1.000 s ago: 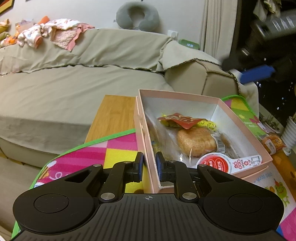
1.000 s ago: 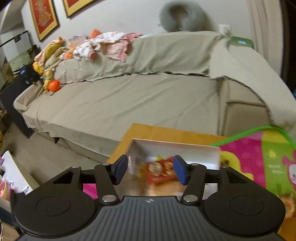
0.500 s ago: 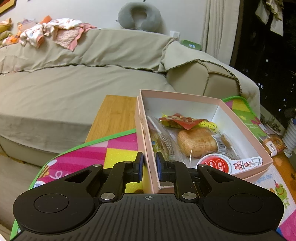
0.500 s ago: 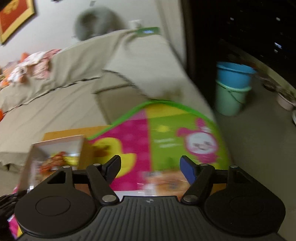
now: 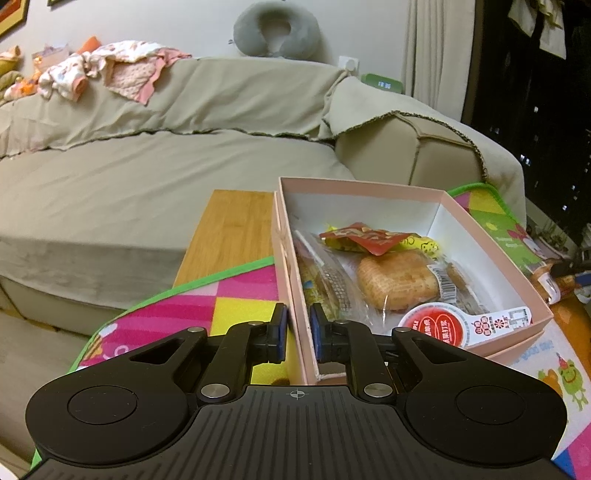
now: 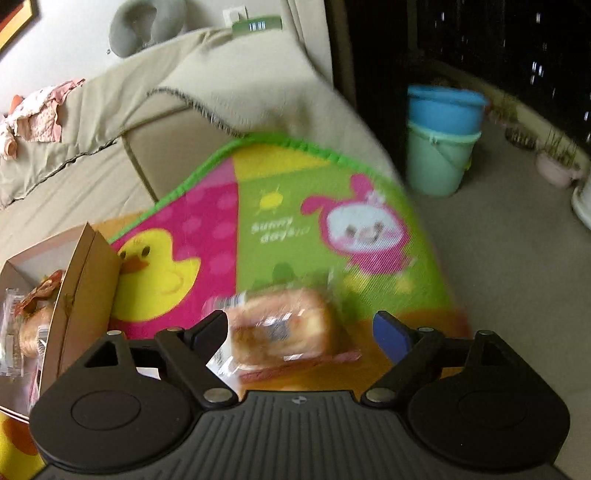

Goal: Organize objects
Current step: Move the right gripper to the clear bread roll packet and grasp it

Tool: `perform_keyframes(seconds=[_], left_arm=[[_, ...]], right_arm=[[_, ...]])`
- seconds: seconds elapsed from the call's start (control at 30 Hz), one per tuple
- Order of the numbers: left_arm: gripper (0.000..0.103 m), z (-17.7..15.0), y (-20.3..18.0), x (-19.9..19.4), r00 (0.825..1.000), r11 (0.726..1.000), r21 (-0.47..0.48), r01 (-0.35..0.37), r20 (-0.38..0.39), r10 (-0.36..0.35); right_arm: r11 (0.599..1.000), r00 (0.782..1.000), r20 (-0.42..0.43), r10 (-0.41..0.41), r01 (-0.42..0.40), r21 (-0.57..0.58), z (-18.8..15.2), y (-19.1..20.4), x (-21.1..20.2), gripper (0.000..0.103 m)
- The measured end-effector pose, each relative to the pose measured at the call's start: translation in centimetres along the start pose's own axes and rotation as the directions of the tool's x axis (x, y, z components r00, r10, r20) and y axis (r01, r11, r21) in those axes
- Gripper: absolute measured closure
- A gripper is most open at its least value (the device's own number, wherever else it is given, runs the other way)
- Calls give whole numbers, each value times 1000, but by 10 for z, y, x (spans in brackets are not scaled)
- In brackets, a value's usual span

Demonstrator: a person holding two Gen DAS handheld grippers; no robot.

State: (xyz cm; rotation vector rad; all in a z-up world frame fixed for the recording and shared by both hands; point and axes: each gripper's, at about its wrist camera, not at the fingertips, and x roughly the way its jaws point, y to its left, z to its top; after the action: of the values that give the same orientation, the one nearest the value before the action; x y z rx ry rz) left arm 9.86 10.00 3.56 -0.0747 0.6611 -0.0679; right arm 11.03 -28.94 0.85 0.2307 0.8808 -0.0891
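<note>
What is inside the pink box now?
The pink box holds a wrapped round pastry, a red snack packet over a yellow one, a red-lidded cup, and clear-wrapped snacks along its left wall. Anything beneath these is covered.

A beige-covered sofa (image 5: 155,155) stretches ahead and to the left of the tool, a grey neck pillow (image 5: 277,29) perched on its backrest against the wall and a heap of pink and white clothes (image 5: 110,72) draped further left along the top. A green digital clock (image 5: 382,83) sits beyond the sofa arm, near a pale curtain (image 5: 432,48). Below the tool, a bright cartoon play mat (image 6: 295,229) with a yellow duck and pink rabbit covers the wooden desk (image 5: 232,229). Ahead to the right, a blue bucket (image 6: 445,110) is nested in a green bucket (image 6: 437,162) on the floor.
</note>
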Motion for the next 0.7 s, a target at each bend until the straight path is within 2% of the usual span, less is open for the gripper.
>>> perform_keyframes(seconds=[0.07,0.13,0.23,0.27,0.33,0.43,0.5,0.57,0.7], left_arm=[[88,0,0,0,1000,1000,1,1,-1,-1],[88,0,0,1,1000,1000,3,1,-2,-1],[88,0,1,1,1000,1000,4,2,-1,-2],[88,0,1,1,1000,1000,5,2,-1,-2],[88,0,1,1,1000,1000,5,2,-2,-2],[88,0,1,1,1000,1000,3,3,-1,-3],[88,0,1,1,1000,1000,5,2,-2,-2],[88,0,1,1,1000,1000,5,3,-2,-3],[88,0,1,1,1000,1000,6,3,-2,-3]], right_arm=[[999,999,-10,36,-36,-4,-8,7,1,17],[992,992,-32,121,-122,-31,-19,18,-2,17],[947,947,-108,303,-311,-76,-33,37,-12,17],[936,940,-108,323,-335,-108,-36,44,-18,17],[930,951,-57,303,-308,-201,-36,54,-32,17],[930,980,75,182,-147,-336,-28,66,-42,15],[913,987,115,112,-57,-404,-21,73,-35,11],[906,992,100,81,-31,-423,-15,75,-20,10],[922,998,34,53,-36,-386,-12,73,11,10]])
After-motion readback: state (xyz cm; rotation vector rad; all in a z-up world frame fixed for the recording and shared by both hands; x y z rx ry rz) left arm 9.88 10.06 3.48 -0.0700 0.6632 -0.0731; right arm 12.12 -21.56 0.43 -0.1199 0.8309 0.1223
